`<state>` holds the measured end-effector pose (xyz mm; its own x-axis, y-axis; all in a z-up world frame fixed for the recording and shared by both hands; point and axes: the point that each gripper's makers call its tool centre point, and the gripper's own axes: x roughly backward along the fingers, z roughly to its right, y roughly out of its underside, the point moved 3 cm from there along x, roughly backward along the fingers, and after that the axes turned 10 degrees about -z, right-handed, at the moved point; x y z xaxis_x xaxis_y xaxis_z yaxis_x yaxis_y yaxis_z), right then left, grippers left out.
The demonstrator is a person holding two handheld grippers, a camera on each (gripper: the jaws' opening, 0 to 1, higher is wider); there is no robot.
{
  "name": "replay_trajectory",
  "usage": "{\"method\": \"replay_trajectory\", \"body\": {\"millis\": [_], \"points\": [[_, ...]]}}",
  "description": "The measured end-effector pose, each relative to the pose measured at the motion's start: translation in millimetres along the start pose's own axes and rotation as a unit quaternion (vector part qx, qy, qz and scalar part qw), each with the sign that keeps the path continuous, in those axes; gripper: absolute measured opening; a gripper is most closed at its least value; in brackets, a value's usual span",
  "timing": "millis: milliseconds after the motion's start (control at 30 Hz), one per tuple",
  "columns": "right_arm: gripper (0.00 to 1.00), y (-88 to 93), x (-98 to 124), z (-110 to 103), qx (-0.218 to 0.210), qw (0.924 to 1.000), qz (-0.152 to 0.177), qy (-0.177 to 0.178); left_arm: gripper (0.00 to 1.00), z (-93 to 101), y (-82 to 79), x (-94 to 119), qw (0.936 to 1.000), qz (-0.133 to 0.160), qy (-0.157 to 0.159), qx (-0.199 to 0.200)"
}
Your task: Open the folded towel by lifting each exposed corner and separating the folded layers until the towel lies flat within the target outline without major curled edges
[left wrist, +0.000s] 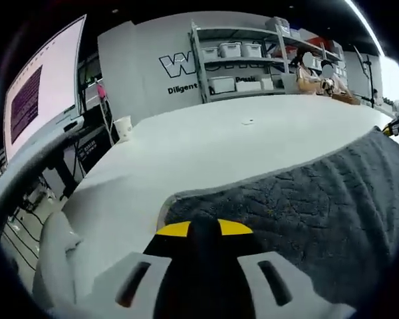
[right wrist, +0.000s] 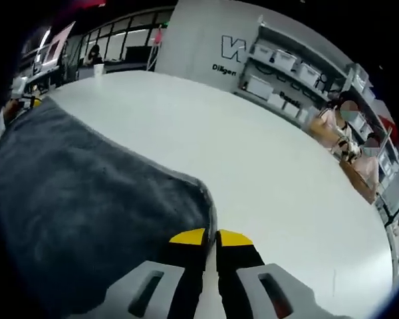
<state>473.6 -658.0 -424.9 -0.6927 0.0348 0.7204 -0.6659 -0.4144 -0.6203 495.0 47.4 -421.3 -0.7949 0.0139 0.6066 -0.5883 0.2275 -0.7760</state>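
A: Left gripper view — what is shown?

B: The left claw (left wrist: 203, 229) rises from the bottom edge, its yellow-tipped jaws pressed together at a corner of the grey towel (left wrist: 306, 199). The towel spreads from that corner toward the right over the white desk (left wrist: 206, 146). Whether cloth is pinched between the jaws cannot be told. A paper cup (left wrist: 123, 126) stands near the desk's far left edge, a screen (left wrist: 40, 93) hangs at left, and shelves (left wrist: 253, 60) with bins stand against the back wall. At the towel's far right edge, a yellow-and-black part of the other gripper shows.

A: And the right gripper view?

B: The right claw (right wrist: 211, 238) has its jaws nearly shut, only a thin slit between the yellow tips, at the towel's (right wrist: 80, 199) rounded corner. Here too, a grip on the fabric cannot be confirmed. The towel lies on the desk (right wrist: 253, 159), extending left from the claw. A cup (right wrist: 98, 68) sits at the far edge, shelves (right wrist: 286, 73) line the wall, and seated people (right wrist: 339, 126) appear at right.
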Motion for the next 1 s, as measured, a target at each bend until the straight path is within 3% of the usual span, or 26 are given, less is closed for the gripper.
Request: {"method": "replay_trajectory", "body": {"millis": [300,1000], "points": [[0.00,0.9,-3,8,0.002,0.9999,0.002,0.015,0.07,4.3,-6.2,-7,0.9996,-0.002,-0.022,-0.019],[0.00,-9.2,-21,31,-0.004,0.9999,0.001,0.014,0.06,16.0,-20.5,-24,0.9998,0.003,-0.018,-0.003]]}}
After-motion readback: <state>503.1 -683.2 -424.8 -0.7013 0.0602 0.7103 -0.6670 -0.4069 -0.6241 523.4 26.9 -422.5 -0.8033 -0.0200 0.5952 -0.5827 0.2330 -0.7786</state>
